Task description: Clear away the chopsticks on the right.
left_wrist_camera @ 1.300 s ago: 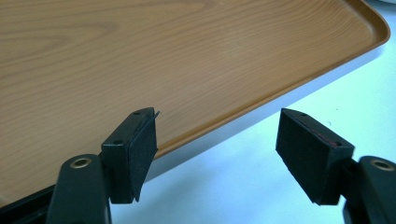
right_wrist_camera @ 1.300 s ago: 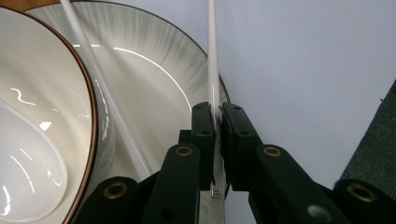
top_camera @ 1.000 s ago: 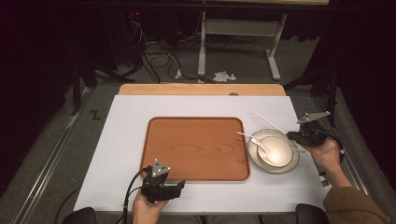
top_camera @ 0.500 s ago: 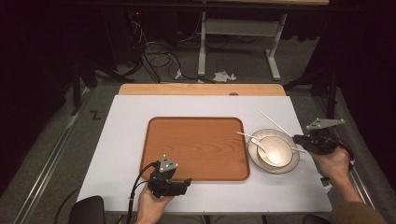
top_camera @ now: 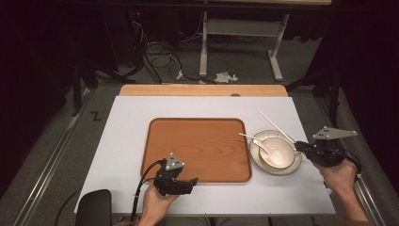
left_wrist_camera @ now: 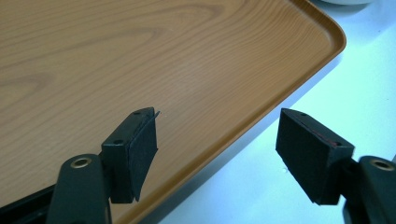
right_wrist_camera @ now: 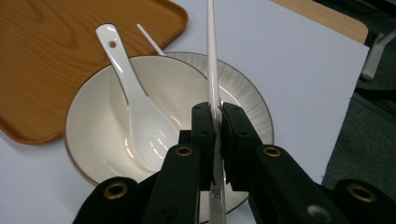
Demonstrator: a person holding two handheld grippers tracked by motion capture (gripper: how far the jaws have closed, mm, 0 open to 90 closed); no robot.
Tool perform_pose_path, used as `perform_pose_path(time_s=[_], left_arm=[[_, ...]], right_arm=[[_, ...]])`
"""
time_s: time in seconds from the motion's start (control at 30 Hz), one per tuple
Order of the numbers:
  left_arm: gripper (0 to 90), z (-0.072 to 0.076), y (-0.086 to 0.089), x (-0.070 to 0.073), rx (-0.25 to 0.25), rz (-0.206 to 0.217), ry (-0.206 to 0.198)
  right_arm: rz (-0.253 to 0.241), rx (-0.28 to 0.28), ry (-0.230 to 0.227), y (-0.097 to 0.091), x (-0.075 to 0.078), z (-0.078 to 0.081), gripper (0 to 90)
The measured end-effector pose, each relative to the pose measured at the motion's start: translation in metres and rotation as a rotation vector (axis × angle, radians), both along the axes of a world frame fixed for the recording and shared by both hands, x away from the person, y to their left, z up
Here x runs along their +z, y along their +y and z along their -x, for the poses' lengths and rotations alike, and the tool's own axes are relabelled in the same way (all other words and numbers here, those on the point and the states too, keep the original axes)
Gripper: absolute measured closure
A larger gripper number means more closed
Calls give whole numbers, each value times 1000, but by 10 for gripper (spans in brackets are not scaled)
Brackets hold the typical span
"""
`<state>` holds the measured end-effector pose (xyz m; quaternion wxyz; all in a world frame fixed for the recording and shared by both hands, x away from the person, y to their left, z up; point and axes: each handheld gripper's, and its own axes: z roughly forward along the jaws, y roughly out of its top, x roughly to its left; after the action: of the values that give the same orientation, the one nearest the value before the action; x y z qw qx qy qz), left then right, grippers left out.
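A: What do the fingers (right_wrist_camera: 219,126) of the right gripper (top_camera: 301,147) have hold of?

B: They are pressed tight on one white chopstick (right_wrist_camera: 211,56), gripped near its lower end so the long part points away over the bowl (right_wrist_camera: 93,126). That low grip looks meant to let the tip swing freely.

A: And the other chopstick?

B: A second one (right_wrist_camera: 150,39) lies across the plate (right_wrist_camera: 254,107) under the bowl, beside the spoon (right_wrist_camera: 135,112), whose scoop rests inside the bowl.

A: What about the left gripper (top_camera: 188,181)?

B: Its fingers (left_wrist_camera: 135,149) stand wide apart with nothing between them, hovering at the near edge of the wooden tray (left_wrist_camera: 187,60), one over the wood and one over the white surface (left_wrist_camera: 355,93). I'd judge it waits there to steady the tray.
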<state>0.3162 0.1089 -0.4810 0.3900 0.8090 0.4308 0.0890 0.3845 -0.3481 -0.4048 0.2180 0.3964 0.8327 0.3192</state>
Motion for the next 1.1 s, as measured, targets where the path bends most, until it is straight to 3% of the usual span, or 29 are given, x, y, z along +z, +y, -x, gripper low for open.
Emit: perform_pose_path(time_s=[0.3,0.57,0.67,1.1], left_arm=[[293,-4,-3,1,-16,5,0],[293,-5,-4,1,-24,8,0],[294,-5,-4,2,-23,10,-3],[293,-3,-3,2,-14,5,-8]], right_arm=[[-19,22,1,15,2,23,849],[-26,60,2,36,3,43,849],[-50,68,10,47,0,50,849],[-48,139,39,92,-15,56,849]])
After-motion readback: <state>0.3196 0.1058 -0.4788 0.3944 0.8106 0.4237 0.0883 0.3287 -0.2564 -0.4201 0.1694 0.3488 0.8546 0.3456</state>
